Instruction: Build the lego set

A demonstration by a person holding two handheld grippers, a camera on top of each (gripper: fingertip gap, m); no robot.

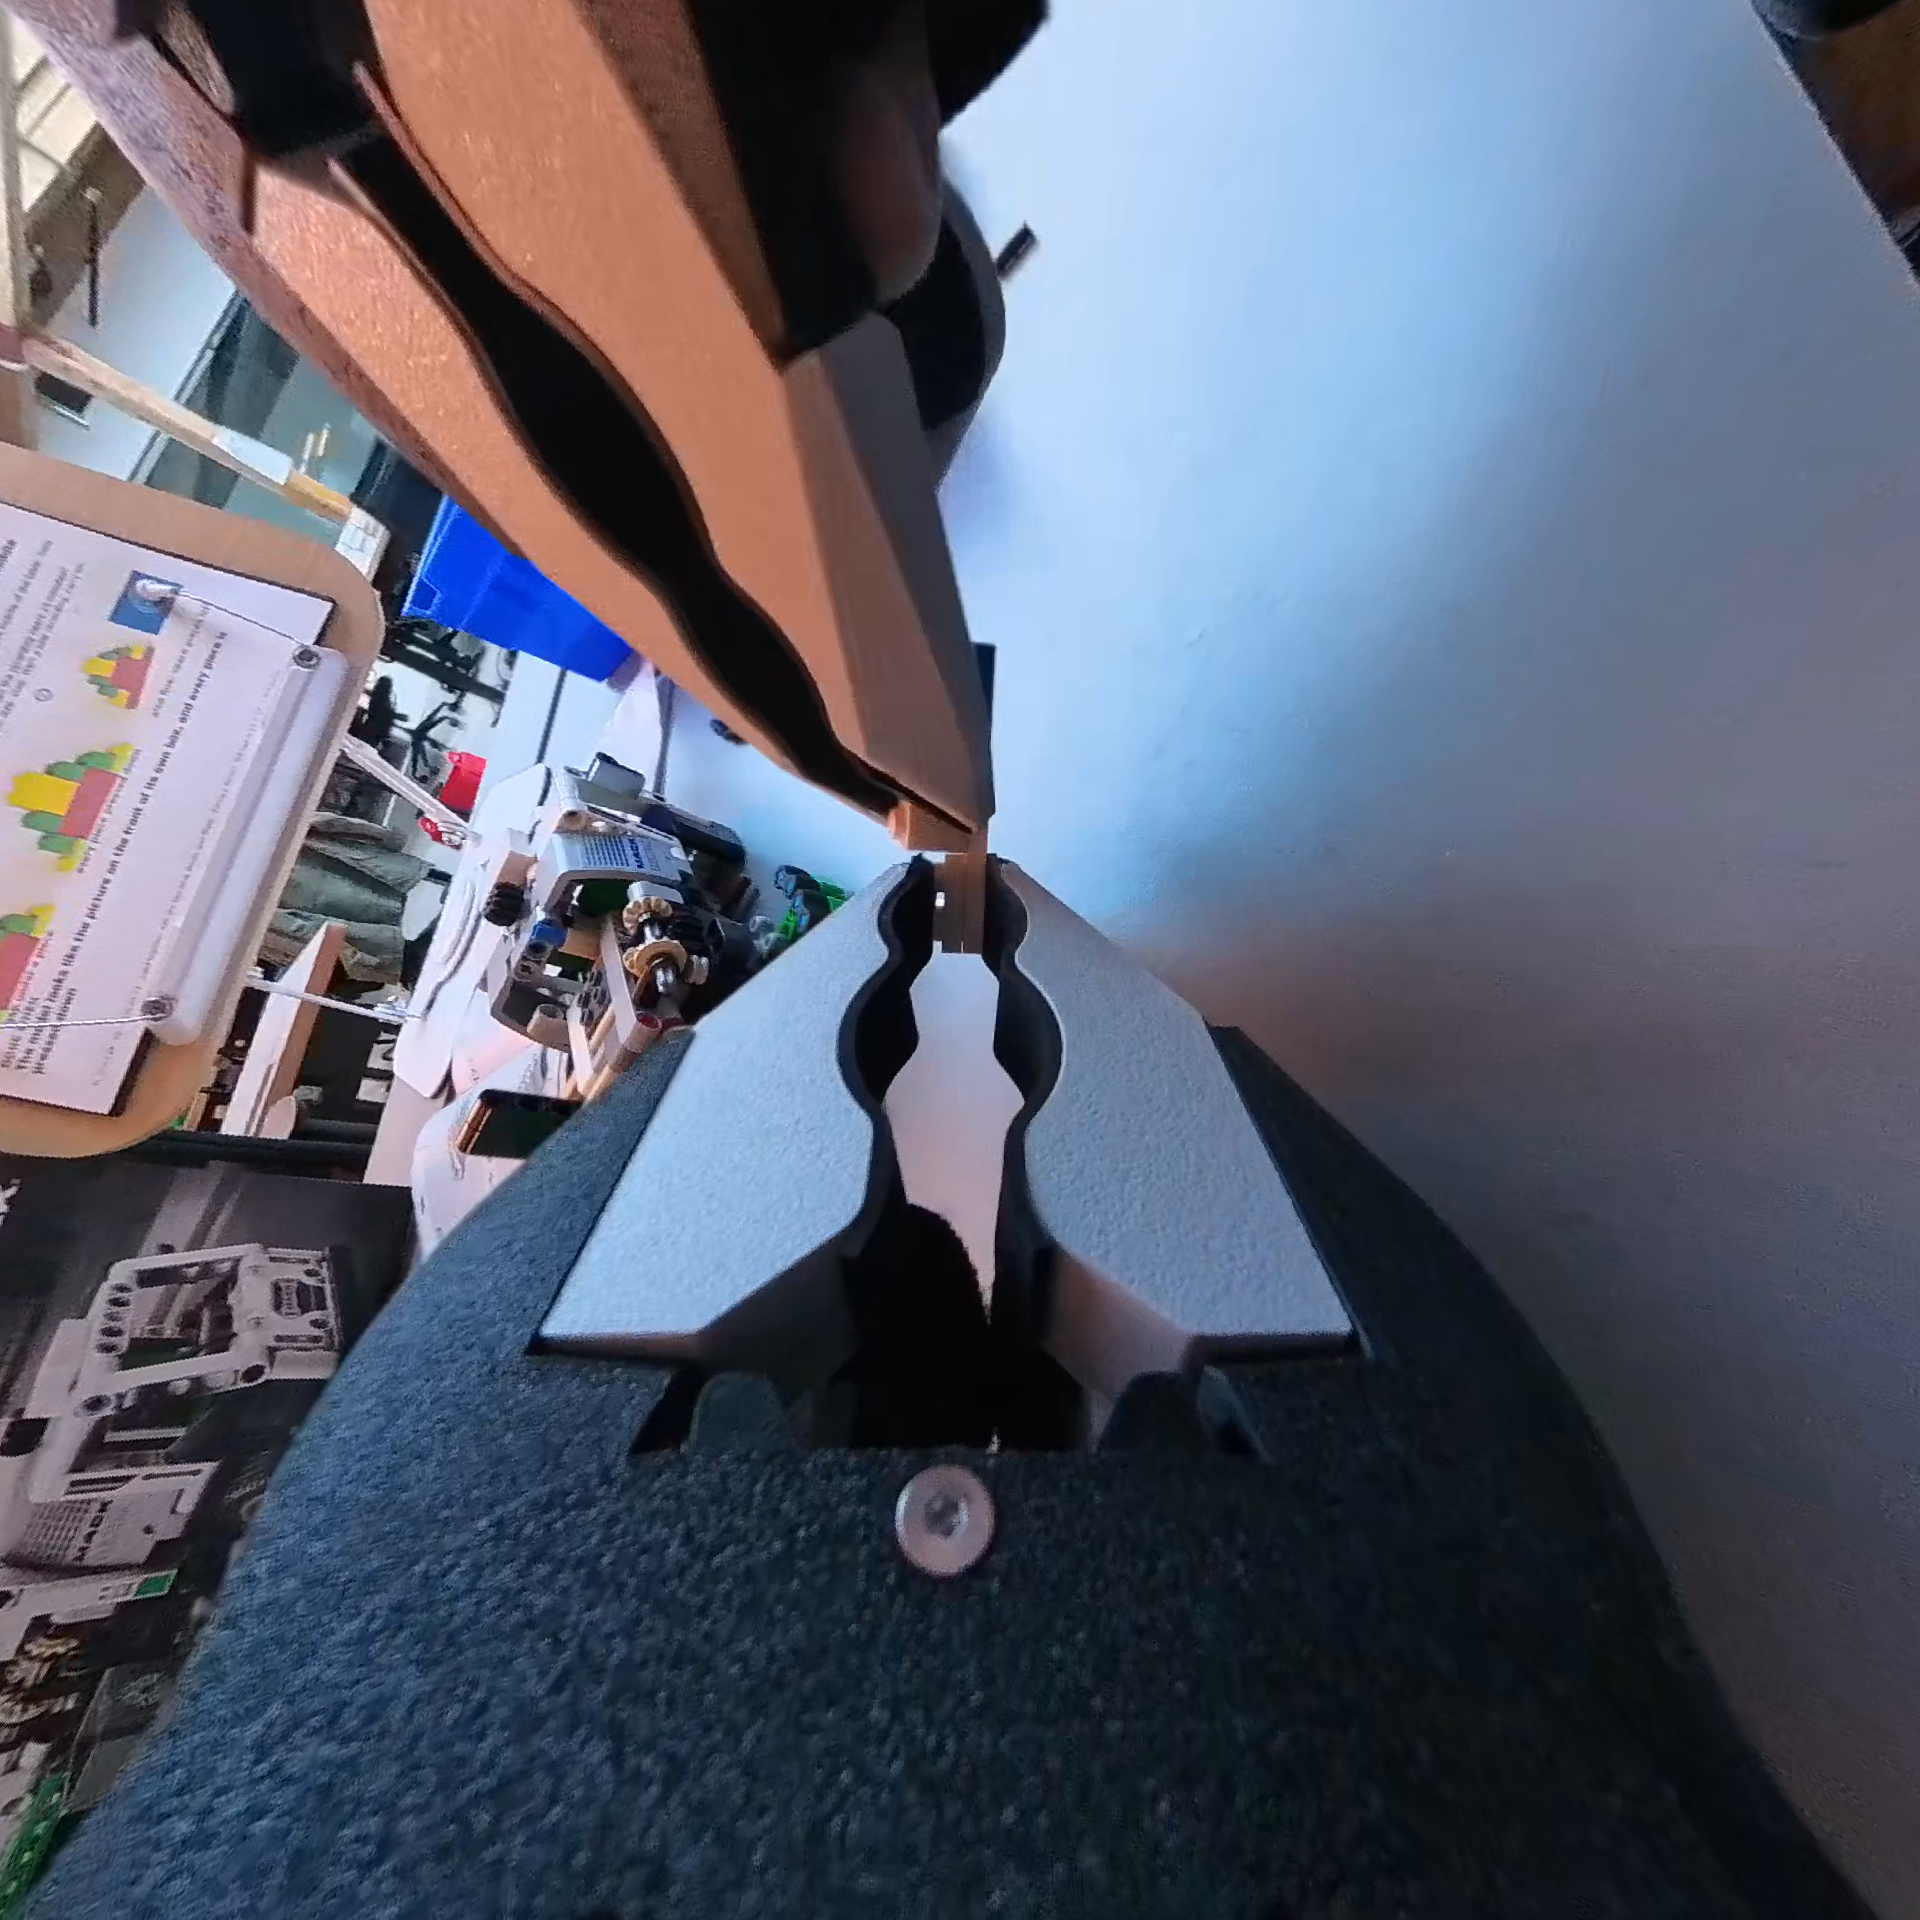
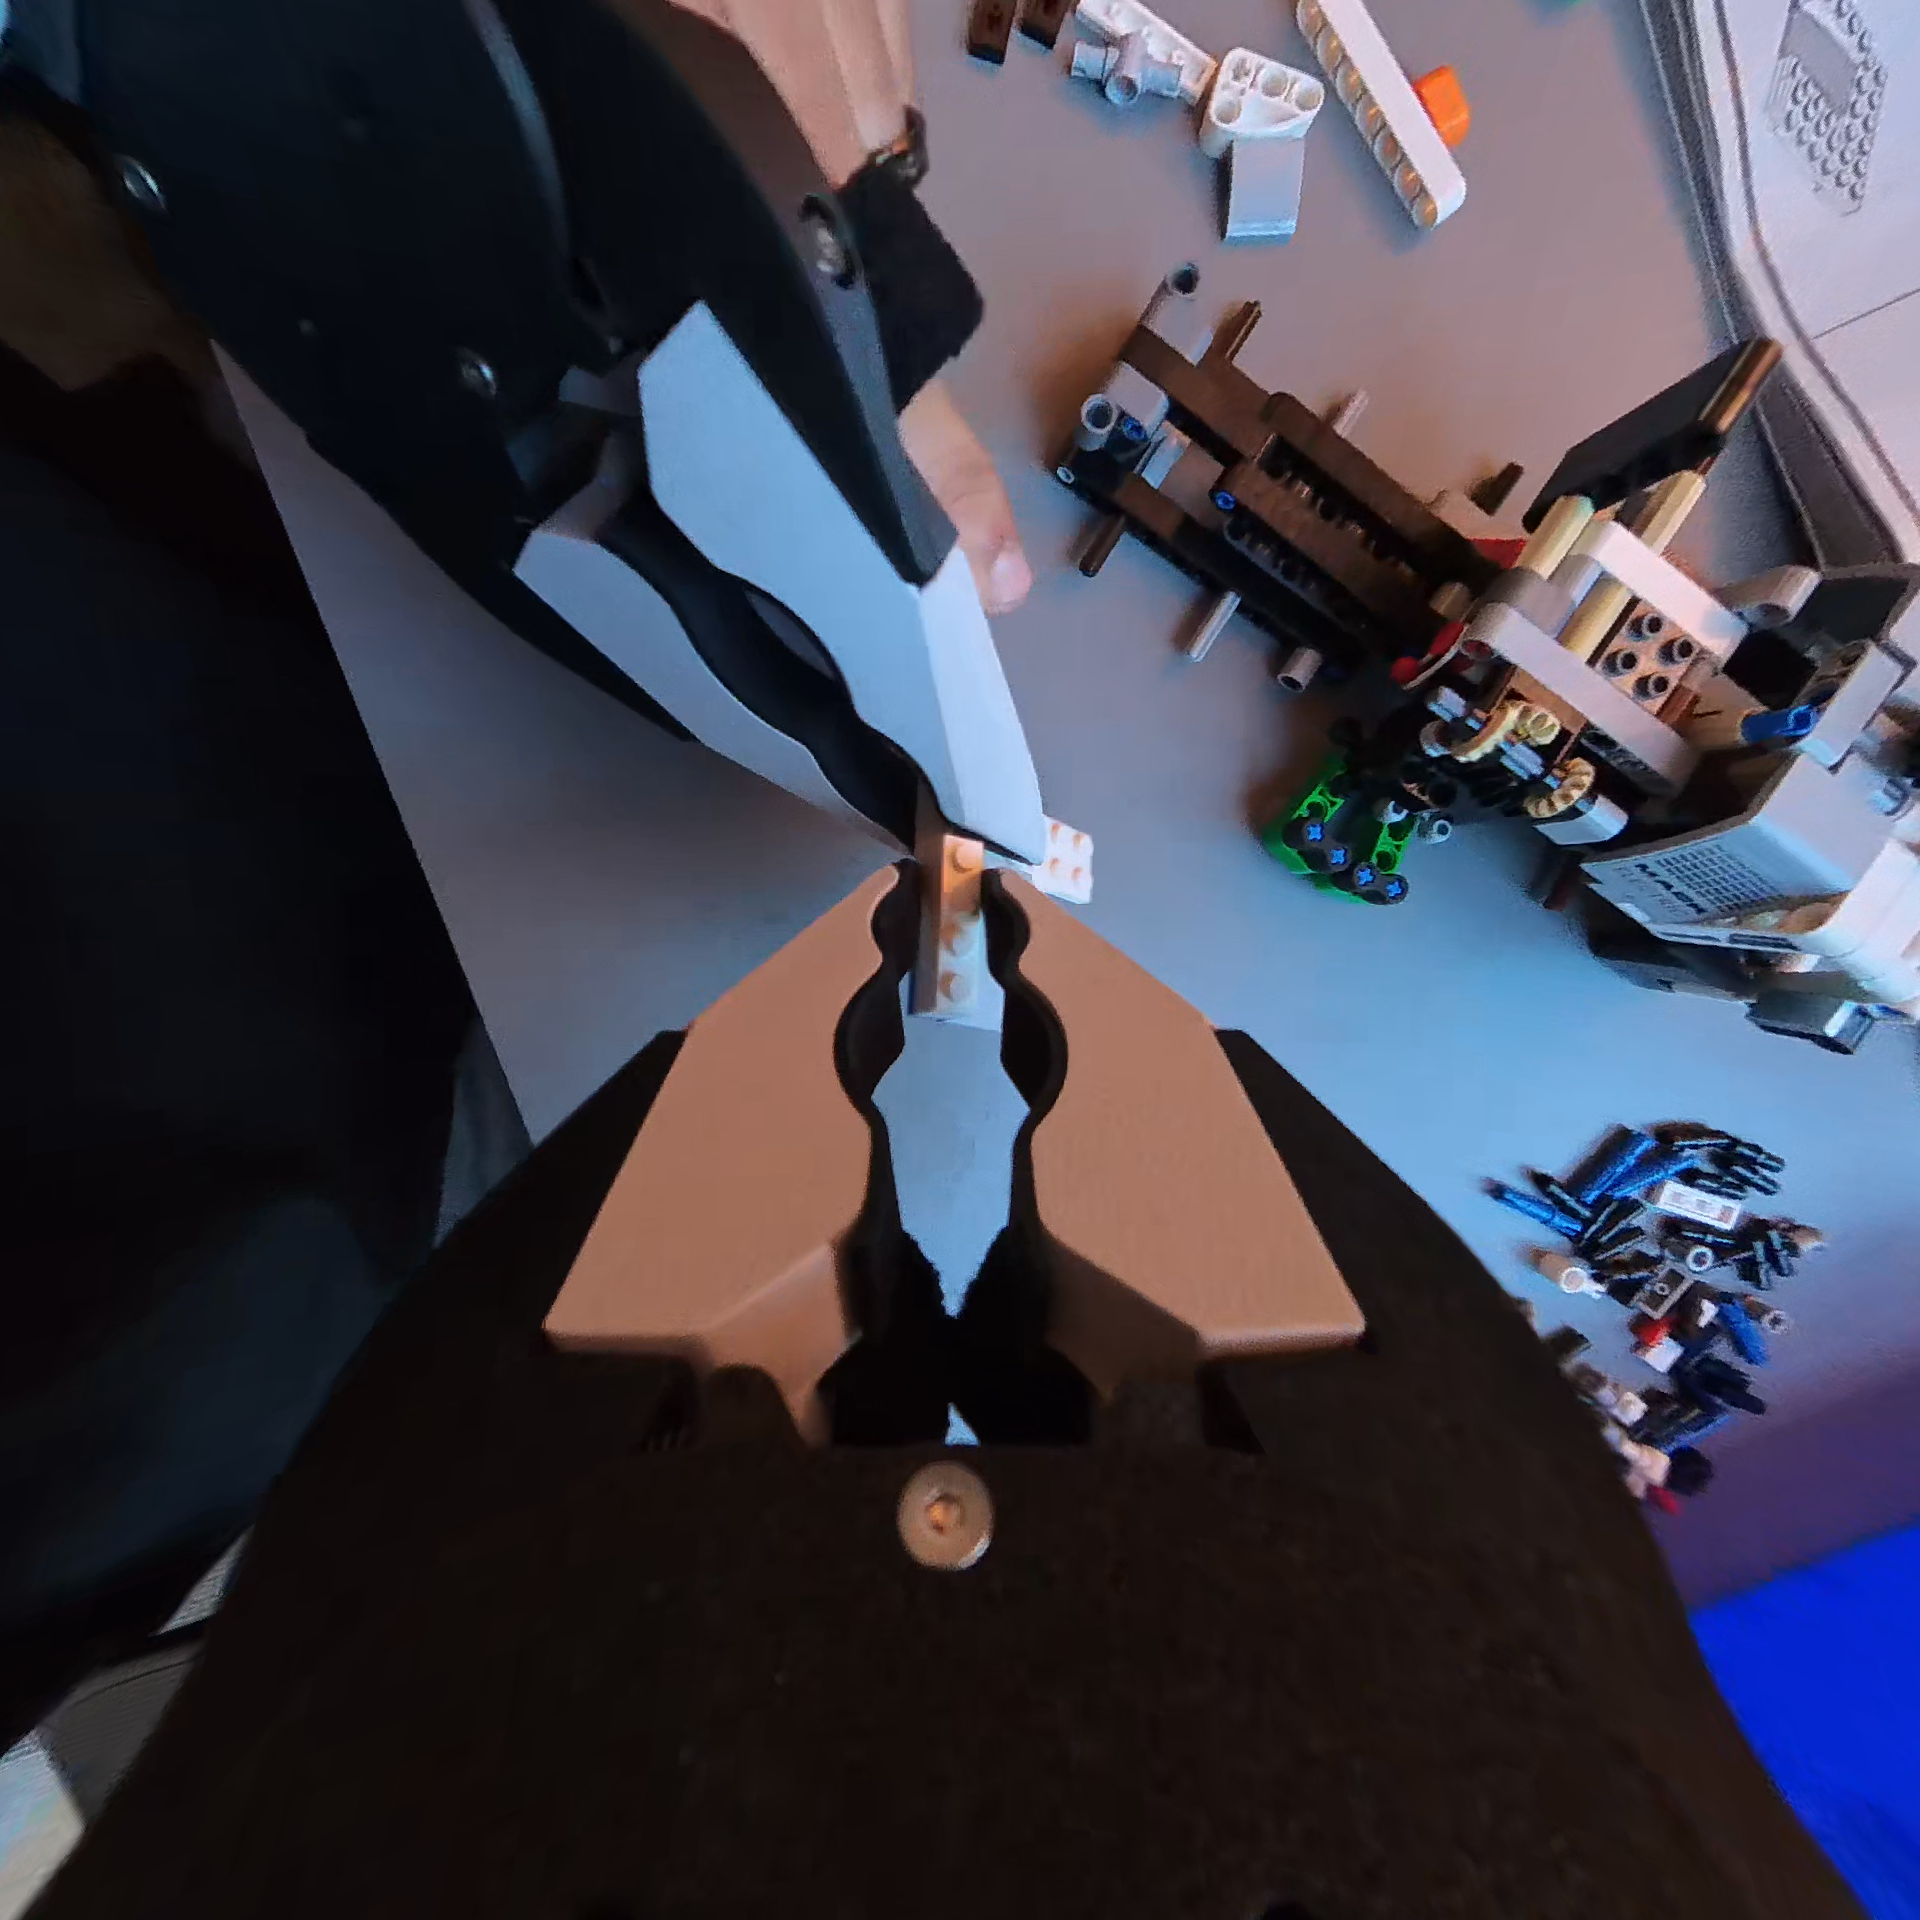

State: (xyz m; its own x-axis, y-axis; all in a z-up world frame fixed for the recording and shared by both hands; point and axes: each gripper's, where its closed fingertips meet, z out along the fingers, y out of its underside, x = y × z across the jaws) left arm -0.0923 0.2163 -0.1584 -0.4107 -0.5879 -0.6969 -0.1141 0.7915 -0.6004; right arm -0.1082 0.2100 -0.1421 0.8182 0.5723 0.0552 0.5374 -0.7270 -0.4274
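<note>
In the right wrist view my right gripper, with orange fingers, is shut on a narrow white studded plate that stands on edge between its tips. My left gripper, with grey fingers, comes in from the upper left, tip to tip with it, and is shut on a small white plate. The two plates touch. In the left wrist view my left gripper pinches the small plate, and the right gripper meets it from above. Both are held above the grey table.
A partly built truck model lies to the right and shows in the left wrist view. A green piece, a pile of small pins and white beams lie around. An instruction booklet and a sign board are at the left. Left and right tips are no more than a few centimetres apart.
</note>
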